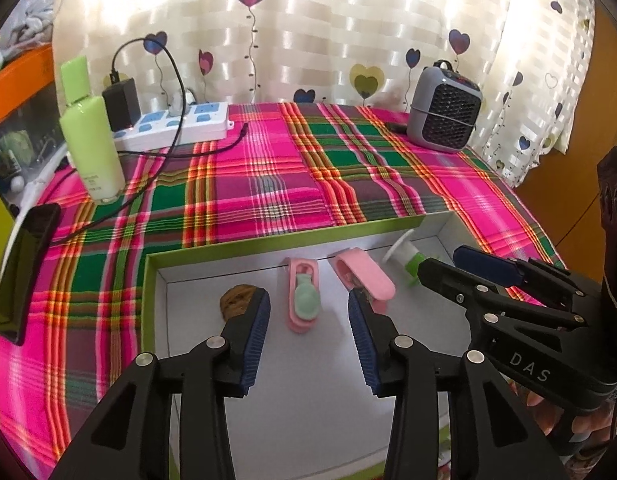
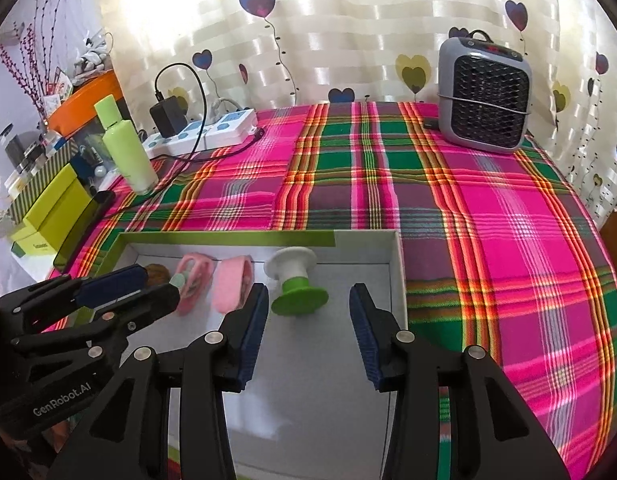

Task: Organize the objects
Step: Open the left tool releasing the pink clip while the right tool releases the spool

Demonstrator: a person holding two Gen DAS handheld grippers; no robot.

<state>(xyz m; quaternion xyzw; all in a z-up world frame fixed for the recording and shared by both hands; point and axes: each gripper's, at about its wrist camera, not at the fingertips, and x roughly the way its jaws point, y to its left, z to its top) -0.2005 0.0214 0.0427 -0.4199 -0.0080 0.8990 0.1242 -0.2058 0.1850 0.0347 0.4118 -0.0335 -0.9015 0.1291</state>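
Both grippers hang over the shallow green-edged box [image 1: 150,280]: the left gripper [image 1: 308,316] stands part open with nothing held, the pink-and-mint clip [image 1: 304,300] lying on the box floor beyond its tips, and the right gripper [image 2: 308,308] is also part open and empty, the green-and-white spool [image 2: 296,284] just past its tips. Along the box's far wall lie a walnut [image 1: 236,300] and a pink case [image 1: 364,276] too. Beyond, on the plaid cloth [image 2: 508,240], stand a green bottle [image 1: 90,132], a power strip [image 1: 180,124] and a grey heater [image 2: 484,96].
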